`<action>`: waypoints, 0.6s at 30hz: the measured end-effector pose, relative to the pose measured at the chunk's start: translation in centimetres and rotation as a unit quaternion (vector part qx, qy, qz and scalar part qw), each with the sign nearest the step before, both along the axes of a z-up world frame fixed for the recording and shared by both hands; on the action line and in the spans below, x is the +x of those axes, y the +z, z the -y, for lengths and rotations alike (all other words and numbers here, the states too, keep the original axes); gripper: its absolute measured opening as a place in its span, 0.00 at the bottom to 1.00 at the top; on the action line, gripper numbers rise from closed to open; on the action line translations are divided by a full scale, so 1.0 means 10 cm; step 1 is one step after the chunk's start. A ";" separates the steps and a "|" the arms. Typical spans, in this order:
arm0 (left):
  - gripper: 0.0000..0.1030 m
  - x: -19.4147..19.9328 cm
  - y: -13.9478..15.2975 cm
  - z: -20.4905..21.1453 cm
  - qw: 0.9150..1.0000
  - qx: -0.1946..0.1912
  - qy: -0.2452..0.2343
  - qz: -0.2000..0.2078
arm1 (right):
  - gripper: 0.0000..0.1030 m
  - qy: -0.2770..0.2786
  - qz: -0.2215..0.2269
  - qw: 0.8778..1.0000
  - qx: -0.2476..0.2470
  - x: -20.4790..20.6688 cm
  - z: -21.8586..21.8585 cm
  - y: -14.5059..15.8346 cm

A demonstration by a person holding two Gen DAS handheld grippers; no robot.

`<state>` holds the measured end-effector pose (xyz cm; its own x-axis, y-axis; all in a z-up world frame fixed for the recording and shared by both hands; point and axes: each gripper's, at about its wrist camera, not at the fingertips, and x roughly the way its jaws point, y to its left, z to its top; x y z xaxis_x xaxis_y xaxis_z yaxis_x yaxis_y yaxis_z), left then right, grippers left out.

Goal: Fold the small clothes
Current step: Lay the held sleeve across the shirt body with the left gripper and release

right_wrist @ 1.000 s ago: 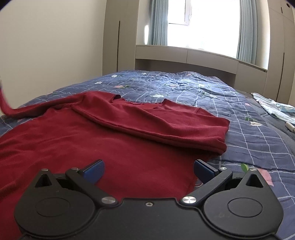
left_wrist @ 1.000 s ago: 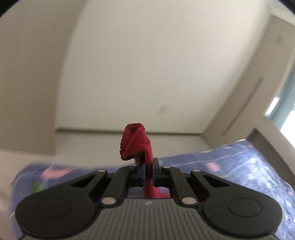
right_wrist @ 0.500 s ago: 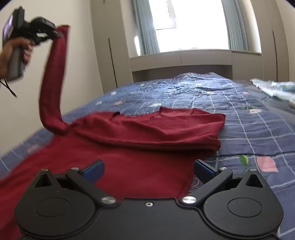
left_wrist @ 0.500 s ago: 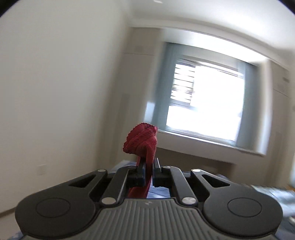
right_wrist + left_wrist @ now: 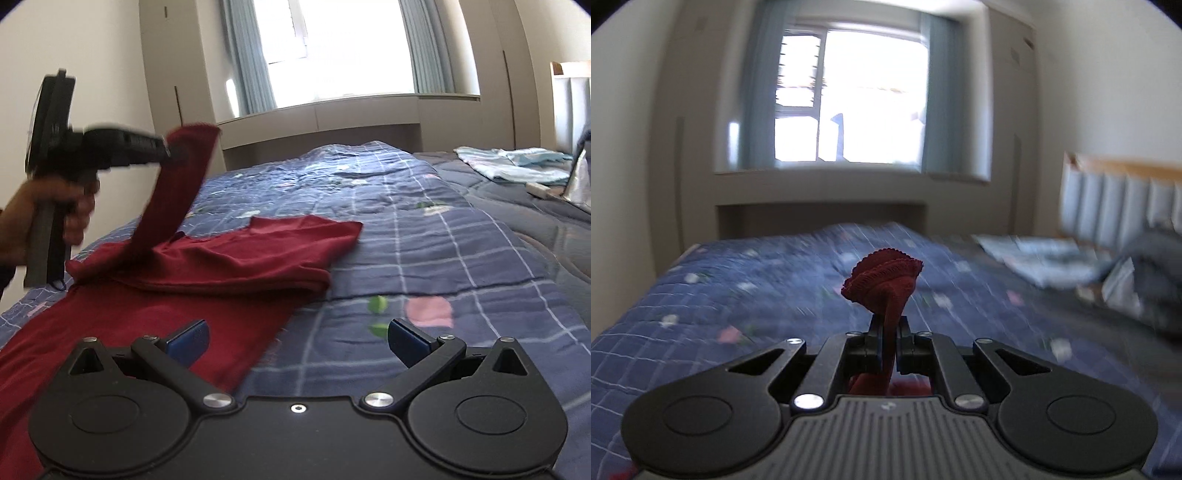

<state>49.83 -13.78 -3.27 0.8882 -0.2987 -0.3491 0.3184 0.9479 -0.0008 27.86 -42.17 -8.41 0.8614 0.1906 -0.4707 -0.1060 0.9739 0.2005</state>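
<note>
One red shirt (image 5: 207, 266) lay on the bed (image 5: 443, 258); left claw (image 5: 888, 341) clamped its sleeve (image 5: 173, 192), right claw (image 5: 295, 338) hung wide apart, holding nothing.

Daylight pours in through the window (image 5: 849, 96), which blows out to flat white in both views and leaves the room in front of it dim. The left wrist view is smeared sideways: the bed (image 5: 757, 288) and the headboard (image 5: 1115, 206) are streaked, while the red cuff (image 5: 882, 277) stays crisp. In the right wrist view the raised left gripper (image 5: 170, 149) is blurred. Straight wall lines bow, and the corners go black.
</note>
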 end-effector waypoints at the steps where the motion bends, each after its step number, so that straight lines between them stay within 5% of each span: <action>1: 0.06 0.00 -0.09 0.13 1.000 0.018 -0.014 -0.004 | 1.00 -0.003 -0.001 1.000 0.006 -0.01 0.03 -0.01; 6: 0.07 -0.33 -0.47 0.74 0.992 0.090 -0.078 -0.032 | 1.00 -0.013 0.000 1.000 0.027 -0.03 0.11 -0.03; 10: 0.18 -0.41 -0.55 0.80 0.990 0.098 -0.088 -0.055 | 1.00 -0.015 -0.002 0.999 0.036 -0.04 0.13 -0.04; 12: 0.55 -0.44 -0.50 0.76 0.991 0.086 -0.085 -0.063 | 1.00 -0.017 -0.003 0.999 0.040 -0.04 0.15 -0.04; 18: 0.85 -0.49 -0.21 0.51 0.993 0.062 -0.069 -0.065 | 1.00 -0.019 -0.007 0.999 0.037 -0.02 0.13 -0.07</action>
<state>44.96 -18.88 -5.36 0.7860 -0.3625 -0.5009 0.4511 0.8902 0.0635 27.67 -43.49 -9.16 0.8620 0.1932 -0.4687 -0.0668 0.9598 0.2727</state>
